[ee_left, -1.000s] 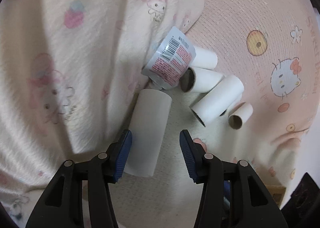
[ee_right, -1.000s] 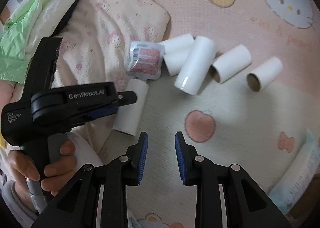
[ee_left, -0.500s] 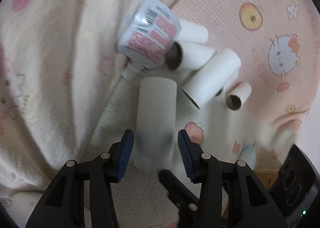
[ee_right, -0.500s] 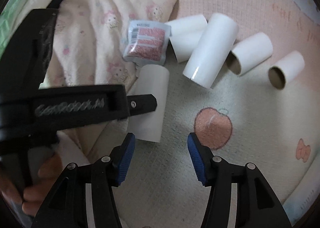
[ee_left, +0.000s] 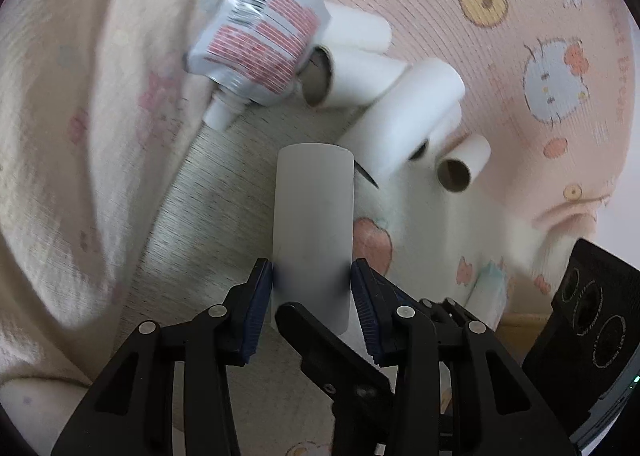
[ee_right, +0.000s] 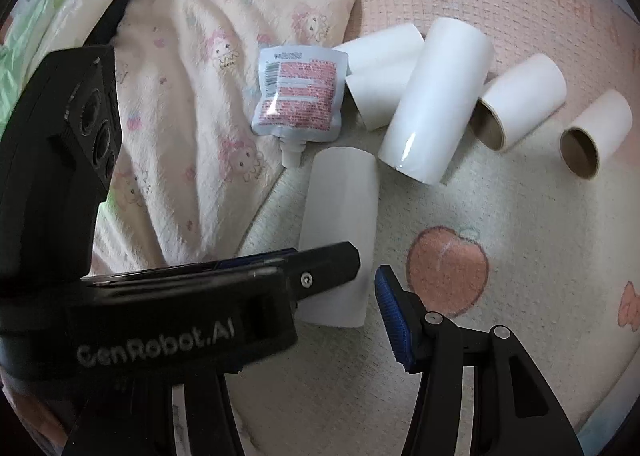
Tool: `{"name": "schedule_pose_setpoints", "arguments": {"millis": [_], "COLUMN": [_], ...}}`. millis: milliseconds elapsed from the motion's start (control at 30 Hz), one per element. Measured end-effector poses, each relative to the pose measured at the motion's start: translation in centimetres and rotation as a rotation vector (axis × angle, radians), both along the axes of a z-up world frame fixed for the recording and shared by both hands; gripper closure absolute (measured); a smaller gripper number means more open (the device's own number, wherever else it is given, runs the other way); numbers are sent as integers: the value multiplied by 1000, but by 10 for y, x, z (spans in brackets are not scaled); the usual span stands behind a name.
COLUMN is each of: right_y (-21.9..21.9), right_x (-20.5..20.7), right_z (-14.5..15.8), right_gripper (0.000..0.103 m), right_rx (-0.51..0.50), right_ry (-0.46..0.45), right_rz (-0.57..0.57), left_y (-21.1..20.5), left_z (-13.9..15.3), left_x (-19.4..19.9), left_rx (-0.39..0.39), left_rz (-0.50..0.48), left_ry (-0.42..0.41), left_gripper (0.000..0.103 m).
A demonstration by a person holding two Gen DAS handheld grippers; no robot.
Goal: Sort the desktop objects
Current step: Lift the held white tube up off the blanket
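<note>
Cardboard tubes (ee_right: pixel 520 99) and a spout pouch (ee_right: pixel 300 95) lie unsorted on the blanket (ee_right: pixel 500 336). Left hand-held gripper (ee_left: pixel 312 288), jaws just closing, pinches one tube (ee_left: pixel 314 215); right hand-held gripper (ee_right: pixel 340 308) gapes empty.

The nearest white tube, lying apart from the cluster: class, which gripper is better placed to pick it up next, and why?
Left. The left gripper straddles the white tube, blue pads at both its sides. The right gripper sits at the tube's near end, partly hidden behind the left tool.
</note>
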State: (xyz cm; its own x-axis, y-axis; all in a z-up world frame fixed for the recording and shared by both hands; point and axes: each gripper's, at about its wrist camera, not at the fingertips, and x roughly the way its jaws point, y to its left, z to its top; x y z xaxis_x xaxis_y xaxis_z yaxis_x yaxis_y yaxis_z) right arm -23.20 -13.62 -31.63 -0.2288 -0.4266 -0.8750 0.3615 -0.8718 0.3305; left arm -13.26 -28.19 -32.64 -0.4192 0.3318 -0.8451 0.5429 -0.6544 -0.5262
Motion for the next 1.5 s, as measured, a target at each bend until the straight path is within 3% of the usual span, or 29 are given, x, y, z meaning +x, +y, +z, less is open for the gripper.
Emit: {"name": "schedule_pose_setpoints", "arguments": {"millis": [133,367,567,833,1167,1500], "right_y": [1,29,50,85,115,110], "right_x": [6,26,56,82,95,70], "right_z": [-4,-2,-6,-5,5,-3], "right_gripper": [61,62,62,62,61,61], "right_rx": [48,43,93,86,81,46], "right_ry": [13,-17,-39,-54,-81,-117], "right_rz": [4,-72,-88,-153,-200,-245], "left_y": [12,41,74,95,95,80], "left_z": [0,0,1,5,0,-15], "left_x": [2,6,8,13,3,-7], "left_rx": [-20,-4,-22,28,38,144], "left_rz": [-30,-76,-175,-288,-278,-191], "left_ry": [2,35,50,82,81,90], "left_gripper": [58,58,58,58,57,57]}}
